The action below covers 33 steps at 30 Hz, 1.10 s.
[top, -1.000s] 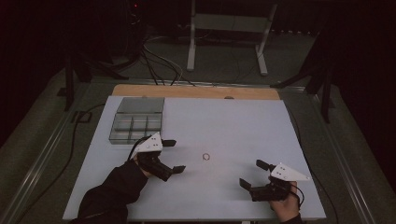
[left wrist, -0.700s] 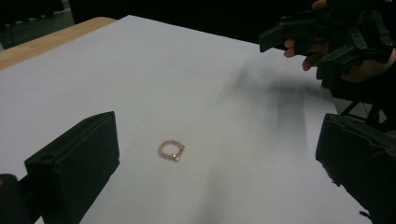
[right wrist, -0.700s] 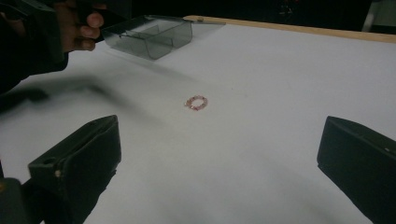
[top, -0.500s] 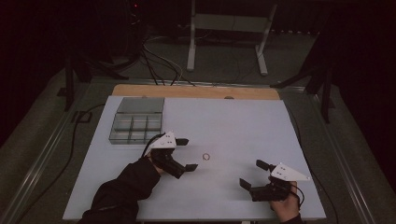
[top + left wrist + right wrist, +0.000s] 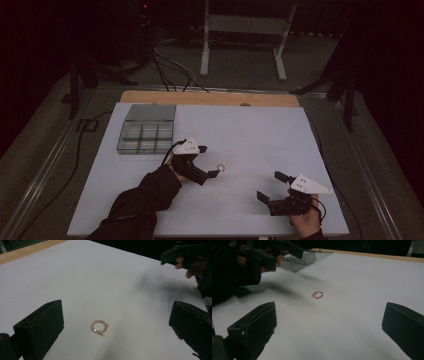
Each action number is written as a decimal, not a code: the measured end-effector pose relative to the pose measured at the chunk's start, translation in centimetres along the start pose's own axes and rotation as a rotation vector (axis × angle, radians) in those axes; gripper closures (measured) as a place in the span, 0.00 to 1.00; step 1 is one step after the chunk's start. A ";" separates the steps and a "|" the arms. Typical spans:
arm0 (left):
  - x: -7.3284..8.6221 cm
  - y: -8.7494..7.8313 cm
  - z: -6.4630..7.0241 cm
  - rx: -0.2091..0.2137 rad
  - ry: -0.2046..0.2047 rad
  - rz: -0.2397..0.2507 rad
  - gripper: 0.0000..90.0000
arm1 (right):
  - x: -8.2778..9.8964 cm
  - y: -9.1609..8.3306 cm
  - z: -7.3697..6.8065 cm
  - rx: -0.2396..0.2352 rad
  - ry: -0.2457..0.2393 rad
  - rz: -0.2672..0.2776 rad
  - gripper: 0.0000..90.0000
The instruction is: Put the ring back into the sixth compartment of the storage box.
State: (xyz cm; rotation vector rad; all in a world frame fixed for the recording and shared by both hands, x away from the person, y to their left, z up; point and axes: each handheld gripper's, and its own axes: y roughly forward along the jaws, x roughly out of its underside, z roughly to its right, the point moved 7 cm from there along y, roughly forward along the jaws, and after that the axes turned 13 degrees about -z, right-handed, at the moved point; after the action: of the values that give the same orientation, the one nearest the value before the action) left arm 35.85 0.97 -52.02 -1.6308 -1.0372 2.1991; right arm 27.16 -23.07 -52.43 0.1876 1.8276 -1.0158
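A small pink beaded ring (image 5: 220, 167) lies flat on the white table (image 5: 250, 130), near its middle. My left gripper (image 5: 209, 161) hovers just left of the ring, jaws wide open with nothing in them. In the left gripper view the ring (image 5: 99, 327) lies on the table between the two open jaws of my left gripper (image 5: 117, 327). My right gripper (image 5: 269, 186) rests near the front right edge, open and holding nothing, and points toward the ring. Its own view, looking past the open right gripper (image 5: 329, 325), shows the ring (image 5: 317, 294) farther off and the left gripper (image 5: 277, 255) beyond.
A clear plastic compartment box (image 5: 147, 130) stands at the back left of the table, its lid open. A wooden strip (image 5: 210, 98) runs along the far edge. Cables and a metal stand (image 5: 245, 30) are on the floor behind.
My left gripper has moved right and a little forward, bringing its open jaws up to the ring. The right gripper and the ring have stayed in place.
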 end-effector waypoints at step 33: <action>1.1 4.9 -1.1 -0.139 -0.047 -0.186 0.36 | 0.0 -0.1 0.1 -0.008 0.010 0.004 0.00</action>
State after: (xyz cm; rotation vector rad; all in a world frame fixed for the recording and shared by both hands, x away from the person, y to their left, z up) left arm 37.58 -1.60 -56.16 -1.4745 -1.3245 2.0945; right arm 27.16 -23.22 -52.40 0.1914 1.8396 -1.0060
